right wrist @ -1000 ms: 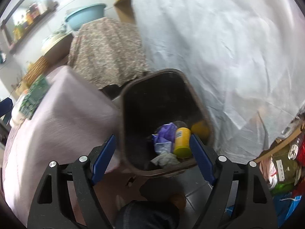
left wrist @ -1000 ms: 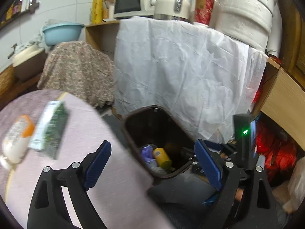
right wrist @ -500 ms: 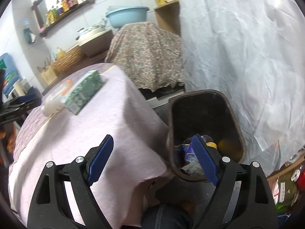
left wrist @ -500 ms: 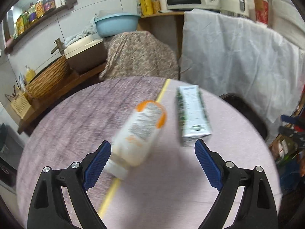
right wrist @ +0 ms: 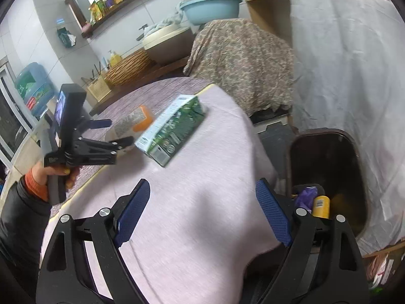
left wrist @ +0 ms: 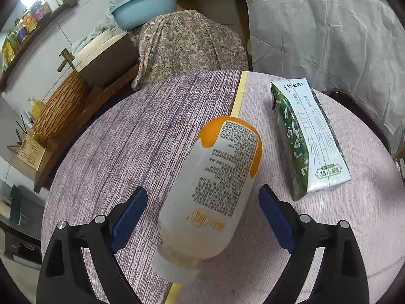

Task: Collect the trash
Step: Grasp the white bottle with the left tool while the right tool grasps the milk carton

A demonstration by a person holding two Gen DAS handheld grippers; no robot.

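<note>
A white bottle with an orange end (left wrist: 215,190) lies on its side on the round table (left wrist: 126,139). My left gripper (left wrist: 203,217) stands open around the bottle's cap half, and its pads are clear of it. To the right lies a green and white milk carton (left wrist: 308,139). The right wrist view shows the carton (right wrist: 174,129), the bottle (right wrist: 134,121) and the left gripper (right wrist: 114,133) in a person's hand (right wrist: 58,174). My right gripper (right wrist: 202,215) hangs open and empty over the near edge of the table (right wrist: 202,172). The dark trash bin (right wrist: 326,134) on the floor holds a yellow can (right wrist: 320,206) and a purple wrapper (right wrist: 307,195).
A strip of yellow tape (left wrist: 239,93) runs across the tablecloth. Behind the table are a paisley-covered object (left wrist: 187,45), a blue basin (left wrist: 144,7), a wicker basket (left wrist: 60,109) and a white sheet (left wrist: 329,38) hanging behind the bin.
My left gripper swung from the bin to the table and closed in on the bottle, which now lies between its jaws. My right gripper rose from over the bin and turned toward the table.
</note>
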